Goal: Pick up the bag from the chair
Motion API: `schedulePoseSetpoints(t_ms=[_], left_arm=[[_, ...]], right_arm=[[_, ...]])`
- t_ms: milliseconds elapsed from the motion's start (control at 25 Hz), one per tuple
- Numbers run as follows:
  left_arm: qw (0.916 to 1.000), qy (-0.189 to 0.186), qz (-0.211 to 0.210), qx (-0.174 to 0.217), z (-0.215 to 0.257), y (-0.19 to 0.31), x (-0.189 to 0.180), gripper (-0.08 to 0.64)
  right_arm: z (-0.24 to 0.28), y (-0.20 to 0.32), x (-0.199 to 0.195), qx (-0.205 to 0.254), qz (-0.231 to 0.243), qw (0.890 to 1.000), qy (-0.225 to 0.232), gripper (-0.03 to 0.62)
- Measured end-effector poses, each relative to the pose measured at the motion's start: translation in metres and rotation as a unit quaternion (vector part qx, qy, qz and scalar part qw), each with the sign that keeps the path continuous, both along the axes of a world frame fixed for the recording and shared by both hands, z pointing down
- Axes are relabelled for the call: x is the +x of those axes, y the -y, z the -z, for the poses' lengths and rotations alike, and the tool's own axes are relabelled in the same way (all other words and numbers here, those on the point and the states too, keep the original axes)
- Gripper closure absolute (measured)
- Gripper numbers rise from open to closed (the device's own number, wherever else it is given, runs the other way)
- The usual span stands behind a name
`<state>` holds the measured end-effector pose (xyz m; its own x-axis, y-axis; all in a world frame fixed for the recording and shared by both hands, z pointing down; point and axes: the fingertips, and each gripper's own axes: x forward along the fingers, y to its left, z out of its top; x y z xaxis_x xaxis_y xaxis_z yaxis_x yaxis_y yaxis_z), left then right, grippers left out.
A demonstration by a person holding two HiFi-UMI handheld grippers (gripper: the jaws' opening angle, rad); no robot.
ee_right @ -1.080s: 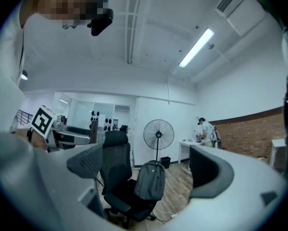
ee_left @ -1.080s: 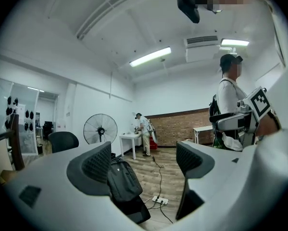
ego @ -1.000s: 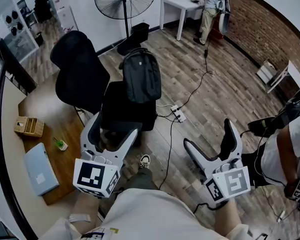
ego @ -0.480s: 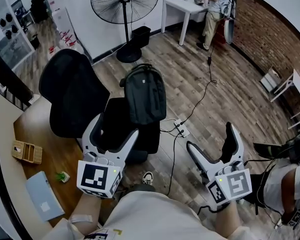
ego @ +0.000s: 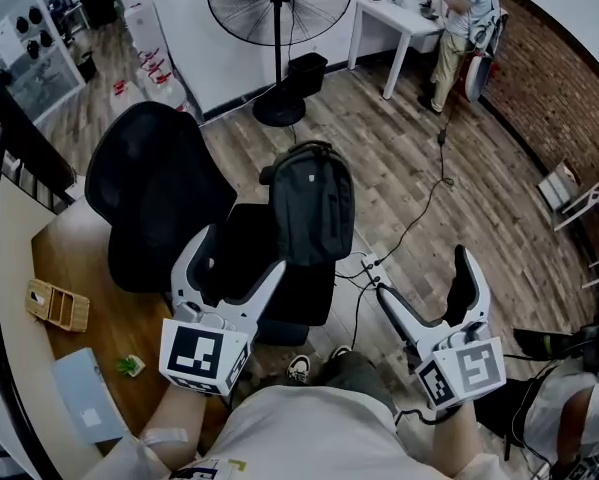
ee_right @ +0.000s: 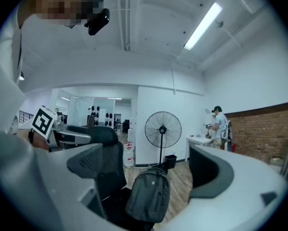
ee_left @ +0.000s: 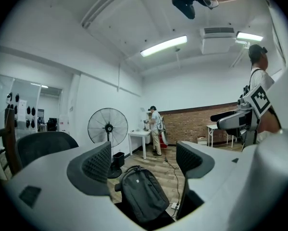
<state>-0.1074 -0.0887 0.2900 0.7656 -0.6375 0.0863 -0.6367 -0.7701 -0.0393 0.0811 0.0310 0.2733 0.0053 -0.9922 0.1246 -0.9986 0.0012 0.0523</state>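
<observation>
Black backpack (ego: pixel 314 206) stands upright on the seat of the black office chair (ego: pixel 154 203), top handle up, at the seat's edge away from the backrest. Your left gripper (ego: pixel 241 250) hovers over the near part of the seat, just short of the backpack and not touching it. Its fingers (ee_left: pixel 98 162) are spread wide with nothing between them, and the left gripper view frames the backpack low in the gap, some way off. Your right gripper (ego: pixel 423 271) is held over the wood plank floor (ego: pixel 479 198), to the right of the chair and apart from it. Its fingers (ee_right: pixel 208 172) are also spread and empty, with the backpack visible beyond them. A power strip (ego: pixel 371 265) with trailing cables lies on the floor between the chair and the right gripper. A pedestal fan (ego: pixel 279 8) stands behind the chair near the wall. A person (ego: pixel 469 18) stands at a white table (ego: pixel 394 18) in the far corner, beside the brick wall. To your left, a wooden tabletop (ego: pixel 79 258) carries a small wooden tray (ego: pixel 57 305).
</observation>
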Motion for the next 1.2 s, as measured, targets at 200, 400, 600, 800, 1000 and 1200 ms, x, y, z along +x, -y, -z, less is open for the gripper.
schedulePoseSetpoints(t_ms=[200,400,600,800,1000,1200], left_arm=[[0.9995,0.004,0.03,-0.005,-0.006,0.023,-0.001,0.155],[0.9977,0.008,0.068,0.0,-0.007,0.052,0.01,0.155],[0.9937,0.014,0.111,-0.003,-0.008,0.087,0.037,0.155],[0.9874,0.023,0.156,-0.014,-0.014,0.123,0.077,0.155],[0.9789,0.031,0.202,-0.01,-0.016,0.143,0.11,0.155],[0.9674,0.043,0.249,-0.016,-0.017,0.16,0.131,0.155]], right_arm=[[-0.006,0.033,0.017,0.003,0.02,1.0,0.002,0.029],[-0.01,0.08,0.048,0.008,0.044,0.999,0.007,0.029],[-0.01,0.134,0.087,0.005,0.085,0.996,0.007,0.031],[-0.024,0.193,0.13,-0.019,0.135,0.991,0.016,0.031],[-0.023,0.241,0.173,-0.024,0.18,0.983,0.013,0.032],[-0.041,0.278,0.195,-0.044,0.227,0.973,0.012,0.034]])
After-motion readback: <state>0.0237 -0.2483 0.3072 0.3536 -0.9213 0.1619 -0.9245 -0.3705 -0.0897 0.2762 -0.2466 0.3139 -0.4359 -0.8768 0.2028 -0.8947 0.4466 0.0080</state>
